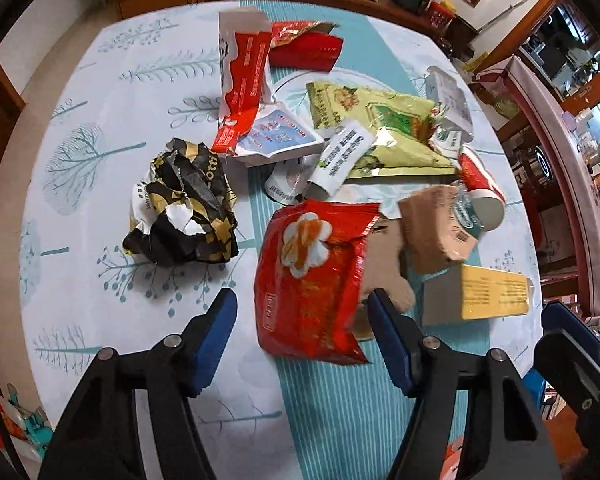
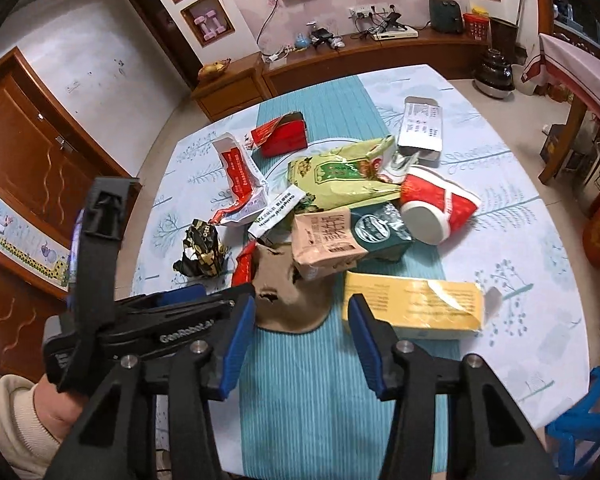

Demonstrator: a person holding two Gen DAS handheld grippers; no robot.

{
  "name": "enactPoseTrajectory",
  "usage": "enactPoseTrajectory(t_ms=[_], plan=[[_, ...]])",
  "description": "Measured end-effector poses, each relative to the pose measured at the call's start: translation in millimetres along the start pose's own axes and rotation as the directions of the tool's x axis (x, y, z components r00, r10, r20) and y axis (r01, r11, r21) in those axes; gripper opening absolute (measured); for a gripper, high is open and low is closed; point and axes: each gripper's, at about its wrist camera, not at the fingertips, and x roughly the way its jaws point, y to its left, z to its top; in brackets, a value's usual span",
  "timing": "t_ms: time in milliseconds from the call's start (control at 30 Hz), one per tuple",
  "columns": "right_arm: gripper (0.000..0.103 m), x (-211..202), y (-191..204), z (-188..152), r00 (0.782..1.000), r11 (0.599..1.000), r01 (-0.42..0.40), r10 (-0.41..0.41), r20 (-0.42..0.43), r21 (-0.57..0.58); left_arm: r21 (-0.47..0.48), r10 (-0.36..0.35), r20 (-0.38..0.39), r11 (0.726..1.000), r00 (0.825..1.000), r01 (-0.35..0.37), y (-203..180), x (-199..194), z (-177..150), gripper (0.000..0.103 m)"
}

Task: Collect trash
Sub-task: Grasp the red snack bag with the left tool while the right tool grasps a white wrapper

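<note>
Tree-patterned tabletop [image 1: 100, 184] carried scattered trash at frame centre. Left tongs [image 1: 300, 316] stood spread astride a red snack wrapper [image 1: 312, 280]; right tongs [image 2: 302, 320] stood spread, empty, near a yellow box [image 2: 412, 310].

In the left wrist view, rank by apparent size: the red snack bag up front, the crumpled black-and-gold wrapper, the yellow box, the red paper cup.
1. red snack bag, though nearest the camera, which inflates it.
2. crumpled black-and-gold wrapper.
3. yellow box, close to the wrapper and partly hidden, so unsure.
4. red paper cup, smallest.
</note>
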Motion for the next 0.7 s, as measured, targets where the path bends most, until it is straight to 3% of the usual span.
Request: enactPoseTrajectory(t_ms=[200, 267, 333, 433, 567, 700], plan=[[0.044, 12.4, 11.0, 11.4, 1.000, 1.000, -0.008, 0.008, -0.014, -0.012, -0.013, -0.067, -0.042, 0.998, 0.997, 0.067, 9.9, 11.7, 5.1, 0.064], [0.043, 16.8, 14.8, 16.2, 1.000, 1.000, -0.010, 0.010, -0.019, -0.020, -0.015, -0.117, -0.046, 0.993, 0.992, 0.116, 12.6, 10.4, 6.0, 0.042], [0.043, 21.6, 17.6, 20.8, 1.000, 1.000, -0.012, 0.011, -0.026, -0.024, -0.014, -0.150, -0.054, 0.989, 0.987, 0.150, 14.8, 7.6, 7.1, 0.028], [0.043, 29.8, 21.6, 29.1, 0.999, 0.999, -0.018, 0.017, -0.037, -0.029, 0.002, -0.161, -0.043, 0.987, 0.986, 0.161, 20.0, -0.5, 7.4, 0.016], [0.043, 43.5, 28.0, 45.3, 0.998, 0.999, -0.038, 0.037, -0.051, -0.025, -0.022, -0.219, -0.040, 0.976, 0.975, 0.218, 32.9, -9.2, 8.4, 0.011], [0.043, 63.1, 35.6, 67.6, 0.996, 0.999, -0.048, 0.047, -0.077, -0.011, -0.021, -0.222, -0.004, 0.975, 0.975, 0.222, 41.8, -25.5, 11.1, 0.008]])
